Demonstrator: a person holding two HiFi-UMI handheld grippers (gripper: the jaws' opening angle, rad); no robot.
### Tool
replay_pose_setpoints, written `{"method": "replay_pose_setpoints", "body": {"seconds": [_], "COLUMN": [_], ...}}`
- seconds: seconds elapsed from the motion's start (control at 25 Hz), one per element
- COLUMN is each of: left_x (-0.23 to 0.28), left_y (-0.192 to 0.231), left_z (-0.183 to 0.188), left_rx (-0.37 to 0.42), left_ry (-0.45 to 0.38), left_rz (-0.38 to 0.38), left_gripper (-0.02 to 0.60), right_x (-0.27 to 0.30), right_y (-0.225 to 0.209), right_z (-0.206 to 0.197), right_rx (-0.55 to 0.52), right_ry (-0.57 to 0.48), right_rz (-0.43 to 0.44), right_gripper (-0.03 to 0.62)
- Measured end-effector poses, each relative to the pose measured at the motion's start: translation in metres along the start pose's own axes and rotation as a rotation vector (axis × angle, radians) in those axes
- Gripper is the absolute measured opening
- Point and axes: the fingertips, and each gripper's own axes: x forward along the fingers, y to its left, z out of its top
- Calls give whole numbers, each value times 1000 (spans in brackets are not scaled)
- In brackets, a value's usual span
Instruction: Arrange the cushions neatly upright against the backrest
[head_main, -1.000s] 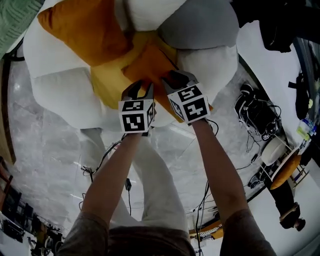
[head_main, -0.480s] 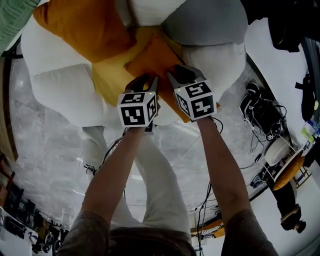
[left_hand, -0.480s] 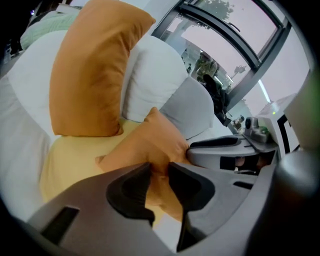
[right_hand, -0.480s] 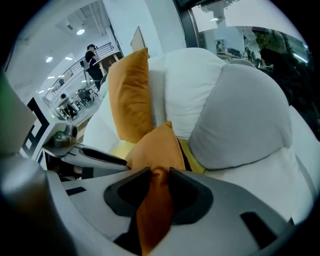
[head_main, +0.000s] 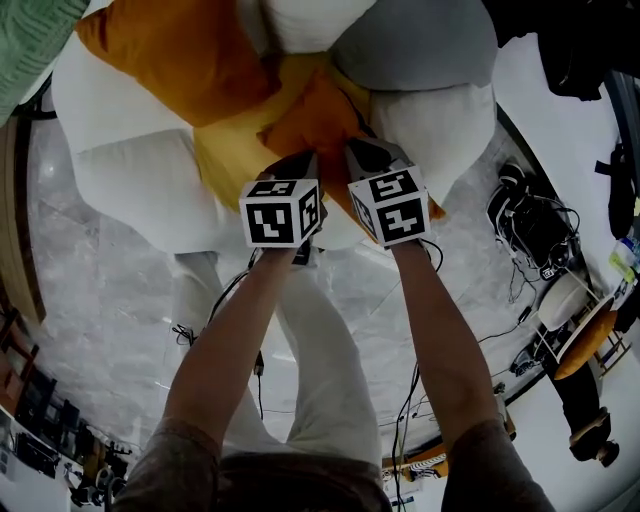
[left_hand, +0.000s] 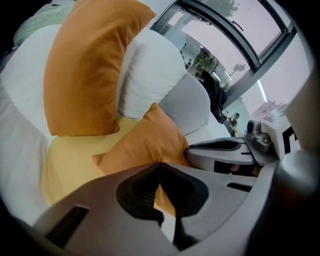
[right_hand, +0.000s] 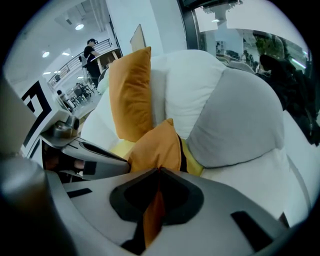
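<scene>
Orange fabric at the near edge of the small cushion (head_main: 315, 115) is pinched by both the left gripper (head_main: 298, 162) and the right gripper (head_main: 358, 152). Their jaws have just closed on it, and the hands have not shifted otherwise. It lies on a yellow cushion (head_main: 235, 150), before a big orange cushion (head_main: 175, 50) and a grey cushion (head_main: 415, 45), on the white sofa (head_main: 130, 180). Around it is a pale marble floor (head_main: 90, 290), with cables (head_main: 520, 215) at the right.
</scene>
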Motion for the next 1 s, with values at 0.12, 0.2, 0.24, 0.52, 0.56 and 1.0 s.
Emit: {"method": "replay_pose_setpoints", "body": {"seconds": [0.12,0.2,0.24,0.52,0.56,1.0], "left_x": [-11,-22,-27,-72,-79,-134], "left_y": [-10,-19,-23,-61,-67,-118], "left_z": [10,25,34,102,111,204], "left_rx": [71,121,150,334,355,518], "left_ry": [25,23,18,-24,-32,-112], "left_rz": [-10,-15,-15,-8,-8,-8], "left_gripper": [9,9,9,9,9,9], "right_x": [-14,-27,-33,-84,-93,-161], "right_y": [0,-2,-3,-9,-10,-23], "right_z": [5,15,21,73,81,164], "right_rx": [11,57,88,236,247,292], "right_ry": [-20,-54,-73,-189,-206,-358], "right_rz": [-52,-69,-74,-112,-119,-153], "right_gripper": [30,29,29,25,25,25]}}
